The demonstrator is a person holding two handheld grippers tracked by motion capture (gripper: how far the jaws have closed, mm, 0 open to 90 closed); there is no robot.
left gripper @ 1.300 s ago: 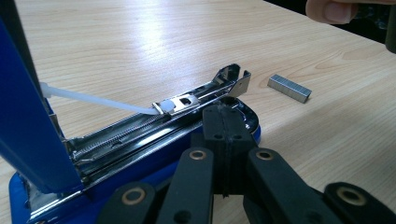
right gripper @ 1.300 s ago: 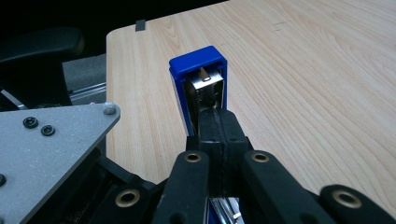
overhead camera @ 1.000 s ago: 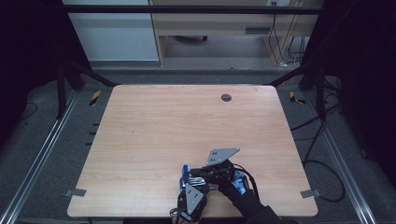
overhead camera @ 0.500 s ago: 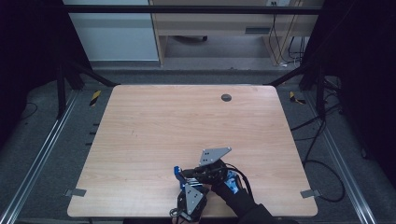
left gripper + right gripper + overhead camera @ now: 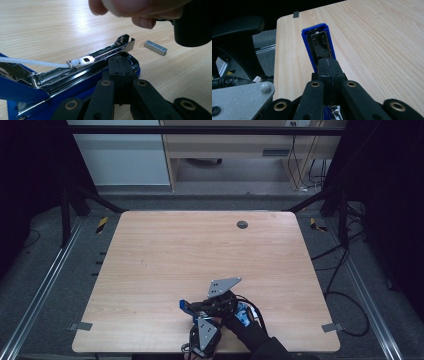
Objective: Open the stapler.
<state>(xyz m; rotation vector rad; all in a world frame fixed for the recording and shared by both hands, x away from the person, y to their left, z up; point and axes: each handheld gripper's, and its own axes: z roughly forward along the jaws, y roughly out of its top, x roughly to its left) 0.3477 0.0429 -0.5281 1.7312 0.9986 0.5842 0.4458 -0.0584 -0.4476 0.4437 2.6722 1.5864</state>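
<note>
Left gripper is pinning the blue stapler's base to the desk, jaws clamped shut on it. Right gripper is pinching the lid, now swung further open, so the tray's ready for the staple strip nearby.
</note>
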